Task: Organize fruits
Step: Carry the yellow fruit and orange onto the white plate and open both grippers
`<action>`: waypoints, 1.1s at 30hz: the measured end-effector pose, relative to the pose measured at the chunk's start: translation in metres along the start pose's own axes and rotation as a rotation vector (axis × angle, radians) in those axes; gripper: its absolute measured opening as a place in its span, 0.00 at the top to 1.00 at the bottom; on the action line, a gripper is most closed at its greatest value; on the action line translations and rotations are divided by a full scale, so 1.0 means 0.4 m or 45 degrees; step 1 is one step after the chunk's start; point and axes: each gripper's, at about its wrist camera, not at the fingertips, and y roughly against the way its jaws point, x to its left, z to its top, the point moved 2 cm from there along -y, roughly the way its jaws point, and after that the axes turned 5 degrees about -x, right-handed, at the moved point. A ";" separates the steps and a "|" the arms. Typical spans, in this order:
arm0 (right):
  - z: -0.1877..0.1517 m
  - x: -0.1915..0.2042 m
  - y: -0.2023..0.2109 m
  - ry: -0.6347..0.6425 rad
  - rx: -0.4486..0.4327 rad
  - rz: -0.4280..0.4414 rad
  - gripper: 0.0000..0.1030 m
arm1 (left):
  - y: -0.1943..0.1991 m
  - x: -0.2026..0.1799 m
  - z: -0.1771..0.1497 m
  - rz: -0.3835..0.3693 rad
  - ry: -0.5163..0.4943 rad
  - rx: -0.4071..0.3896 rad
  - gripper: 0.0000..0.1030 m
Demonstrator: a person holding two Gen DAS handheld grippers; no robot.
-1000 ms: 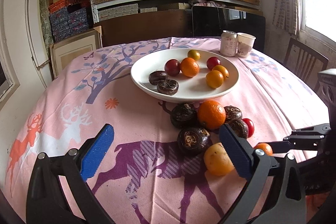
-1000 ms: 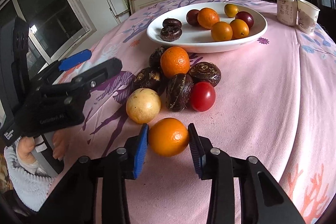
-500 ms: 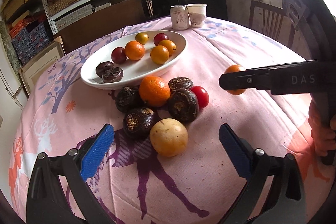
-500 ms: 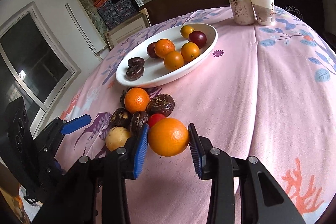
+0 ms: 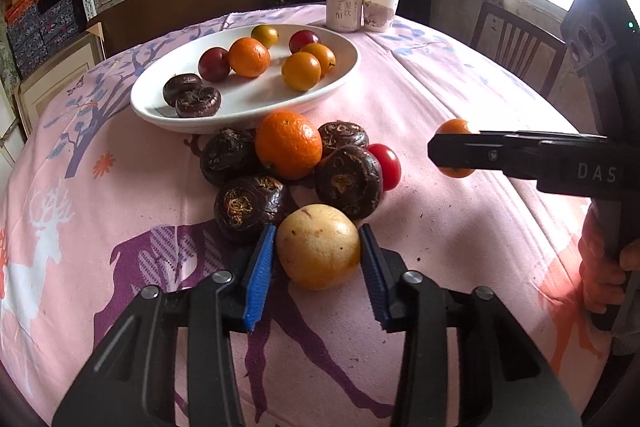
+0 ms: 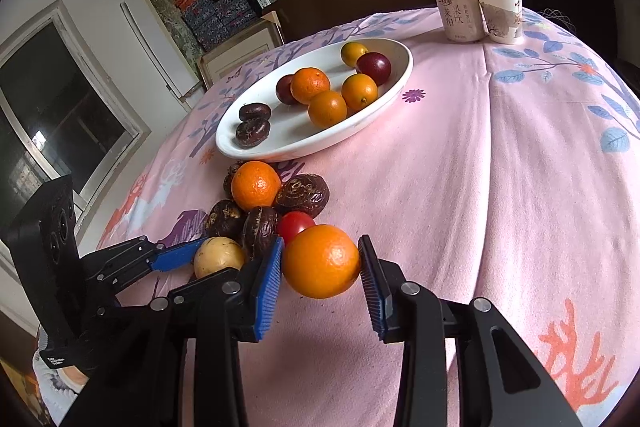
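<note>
Gripping round pale-yellow fruit on pink printed tablecloth, left gripper pads pinching it | right gripper pinching small orange aloft | risk: smooth round fruit slipping before white oval dish; neighbouring dark fruits nudged.

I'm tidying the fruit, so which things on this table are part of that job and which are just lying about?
Part of the job:
- yellow fruit, in left tongs
- orange, in right tongs
- white plate
- loose pile

Lying about:
- can
- paper cup
</note>
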 end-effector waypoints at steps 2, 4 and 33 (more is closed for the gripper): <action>0.002 -0.002 0.007 -0.007 -0.020 0.006 0.63 | 0.024 0.007 0.007 0.002 0.020 -0.053 0.60; 0.006 -0.004 0.019 -0.018 -0.051 0.018 0.63 | 0.048 0.027 0.017 0.008 0.065 -0.095 0.60; 0.248 0.090 -0.193 0.069 -0.056 -0.017 0.32 | -0.102 0.361 0.291 0.288 0.387 -0.205 0.07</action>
